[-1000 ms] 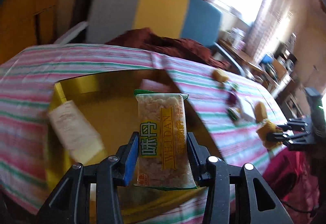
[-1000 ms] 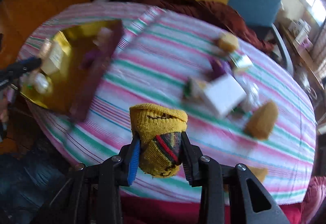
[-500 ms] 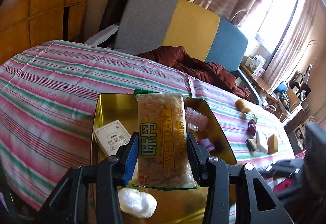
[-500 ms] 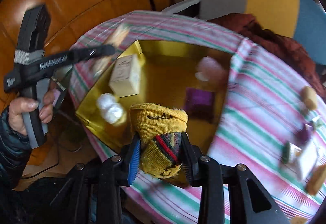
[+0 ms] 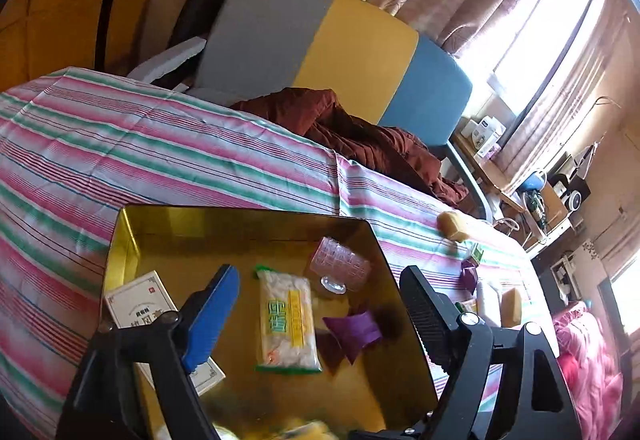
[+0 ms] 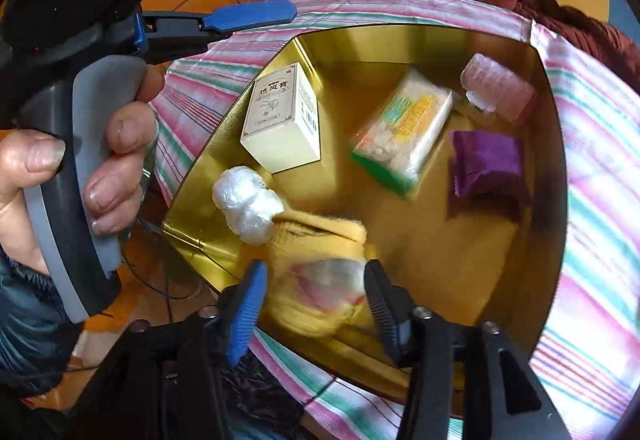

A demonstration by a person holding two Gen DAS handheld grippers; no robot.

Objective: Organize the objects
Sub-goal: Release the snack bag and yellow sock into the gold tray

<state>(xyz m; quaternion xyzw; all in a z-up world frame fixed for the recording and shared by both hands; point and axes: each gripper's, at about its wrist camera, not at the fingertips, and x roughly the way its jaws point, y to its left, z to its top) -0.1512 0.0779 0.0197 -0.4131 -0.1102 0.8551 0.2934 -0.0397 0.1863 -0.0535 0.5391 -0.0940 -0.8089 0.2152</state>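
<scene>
A gold tin (image 5: pixel 124 236) (image 6: pixel 552 168) sits on the striped tablecloth. My left gripper (image 5: pixel 320 304) is open above it; the snack packet (image 5: pixel 286 324) (image 6: pixel 404 130) lies in the tin below, free of the fingers. My right gripper (image 6: pixel 316 300) is open over the tin's near edge; the yellow sock (image 6: pixel 320 272) is blurred between the spread fingers, apart from the pads. Also in the tin: a cream box (image 6: pixel 284 120) (image 5: pixel 138 300), a white plastic ball (image 6: pixel 246 204), a pink cup (image 6: pixel 498 88) (image 5: pixel 340 264) and a purple pouch (image 6: pixel 486 164) (image 5: pixel 354 330).
Loose items lie on the cloth to the right in the left wrist view: yellow lumps (image 5: pixel 454 226), a purple wrapper (image 5: pixel 468 276) and a white pack (image 5: pixel 486 296). A grey, yellow and blue chair (image 5: pixel 332 56) with a brown garment (image 5: pixel 360 136) stands behind the table.
Both grippers opened. The snack packet dropped from the left gripper into the tin. The yellow sock came loose from the right gripper, which moved in over the tin.
</scene>
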